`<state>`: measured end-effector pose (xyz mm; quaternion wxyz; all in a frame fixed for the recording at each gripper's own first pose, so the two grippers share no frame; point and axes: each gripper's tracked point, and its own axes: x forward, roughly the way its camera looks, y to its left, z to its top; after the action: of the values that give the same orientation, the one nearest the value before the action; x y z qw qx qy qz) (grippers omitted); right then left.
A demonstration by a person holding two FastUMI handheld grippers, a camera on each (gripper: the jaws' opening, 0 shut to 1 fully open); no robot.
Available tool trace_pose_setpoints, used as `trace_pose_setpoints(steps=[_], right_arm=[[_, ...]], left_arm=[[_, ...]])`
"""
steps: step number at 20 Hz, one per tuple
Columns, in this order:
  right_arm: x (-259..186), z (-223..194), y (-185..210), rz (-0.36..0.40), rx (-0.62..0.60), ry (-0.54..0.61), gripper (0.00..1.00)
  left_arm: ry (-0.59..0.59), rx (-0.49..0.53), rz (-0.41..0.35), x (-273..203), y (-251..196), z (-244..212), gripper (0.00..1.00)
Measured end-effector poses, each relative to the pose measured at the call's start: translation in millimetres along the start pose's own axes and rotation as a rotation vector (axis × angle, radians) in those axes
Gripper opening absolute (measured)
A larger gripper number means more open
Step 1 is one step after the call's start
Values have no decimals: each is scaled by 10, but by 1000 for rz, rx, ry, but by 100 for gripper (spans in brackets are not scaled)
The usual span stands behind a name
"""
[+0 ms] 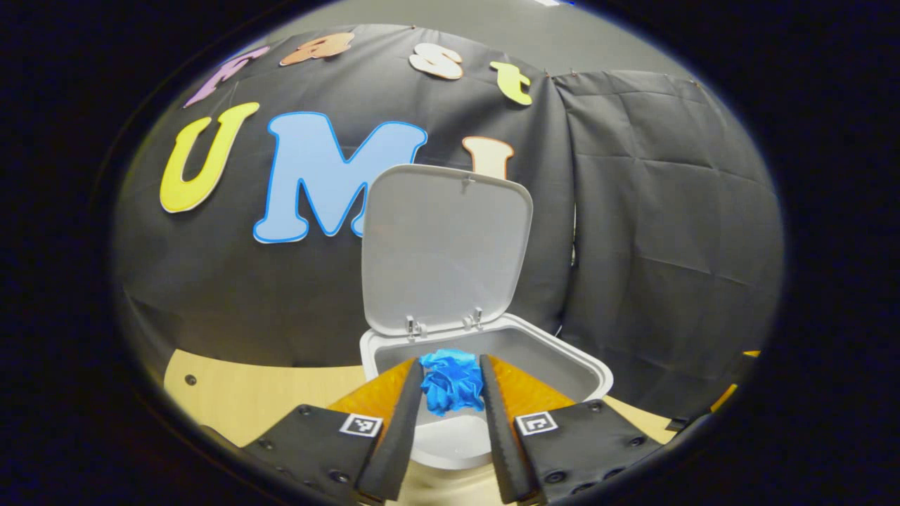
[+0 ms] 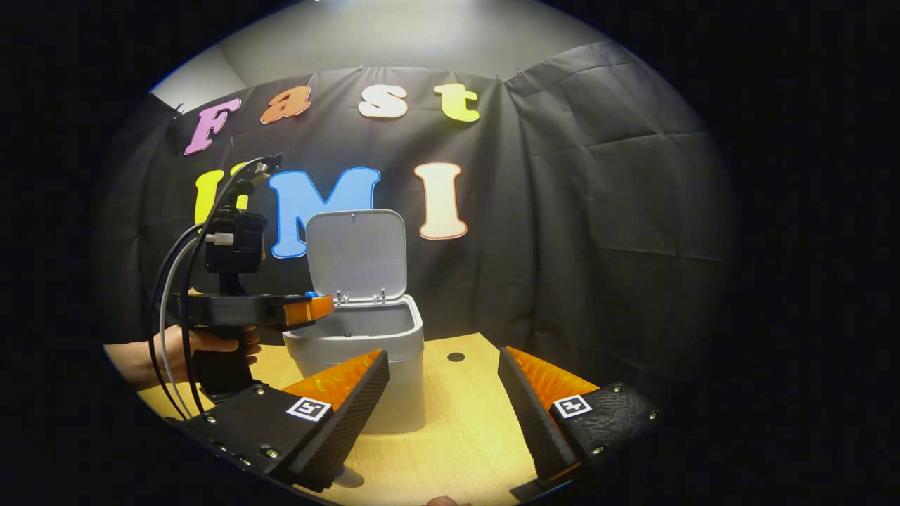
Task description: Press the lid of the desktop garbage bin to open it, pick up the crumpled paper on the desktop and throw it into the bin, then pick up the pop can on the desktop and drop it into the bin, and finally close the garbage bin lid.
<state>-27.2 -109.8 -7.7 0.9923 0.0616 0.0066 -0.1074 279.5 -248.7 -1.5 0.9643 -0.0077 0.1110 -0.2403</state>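
Your left gripper (image 1: 452, 383) pinches the blue crumpled paper (image 1: 451, 380) above the open bin (image 1: 562, 355), while your right gripper (image 2: 443, 383) hangs wide open and empty.

A: Where does the left gripper view sit?
B: Close above the bin (image 1: 485, 365), looking down into it, facing its raised lid (image 1: 446, 246).
A: And the right gripper view?
B: Farther from the bin (image 2: 362, 344), lower, level, facing its front. Both share bin and lid.
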Motion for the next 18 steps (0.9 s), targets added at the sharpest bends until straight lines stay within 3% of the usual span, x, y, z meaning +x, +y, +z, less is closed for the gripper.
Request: trace_pose_setpoints(steps=[5,11,18], right_arm=[[-63,-9,98,18,-14,4,99],[-79,-272,537,136,-44,67,99],[-47,-686,1049,289,-78,154,100]], left_arm=[[-2,-20,15,-105,69,25,100],[-45,-30,38,-531,232,130,95],[-82,-6,139,-1159,655,114,95]])
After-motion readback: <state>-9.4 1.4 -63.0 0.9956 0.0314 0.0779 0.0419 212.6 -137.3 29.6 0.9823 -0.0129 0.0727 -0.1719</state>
